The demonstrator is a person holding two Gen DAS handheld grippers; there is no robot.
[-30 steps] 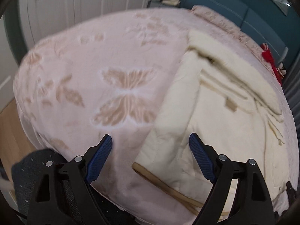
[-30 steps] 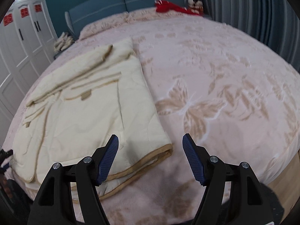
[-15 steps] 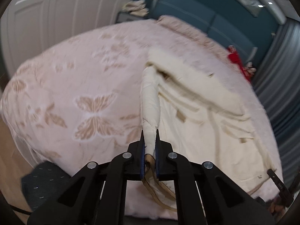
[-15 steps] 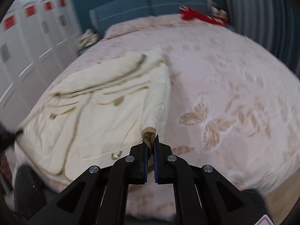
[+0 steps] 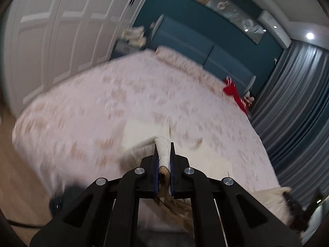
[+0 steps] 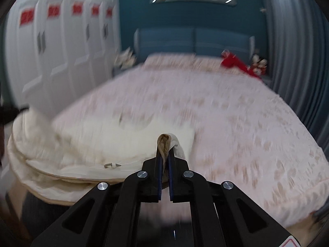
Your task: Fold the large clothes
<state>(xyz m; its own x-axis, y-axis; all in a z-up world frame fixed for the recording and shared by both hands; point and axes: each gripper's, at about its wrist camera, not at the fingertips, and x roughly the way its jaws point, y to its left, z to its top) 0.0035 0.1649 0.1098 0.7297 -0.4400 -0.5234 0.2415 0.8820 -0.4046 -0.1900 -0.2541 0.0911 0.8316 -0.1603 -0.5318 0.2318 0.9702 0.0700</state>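
A large cream padded garment (image 6: pixel 86 144) with tan trim lies at the near edge of a pink bed (image 6: pixel 226 111). My left gripper (image 5: pixel 163 156) is shut on a bunched corner of the cream garment (image 5: pixel 163 150), lifted above the bed. My right gripper (image 6: pixel 165 156) is shut on another trimmed corner of the garment (image 6: pixel 165 144), also raised. Both views are blurred by motion. The rest of the garment hangs and drapes below the grippers.
White wardrobe doors (image 5: pixel 51 41) stand to the left of the bed. A blue headboard (image 6: pixel 193 39) and red items (image 6: pixel 234 61) are at the far end. Grey curtains (image 5: pixel 298 113) hang on the right. Wooden floor (image 5: pixel 18 175) shows at lower left.
Both grippers closed on the garment's near corners, then lifted them. The views now tilt up toward the headboard and the garment is pulled off the bed surface.
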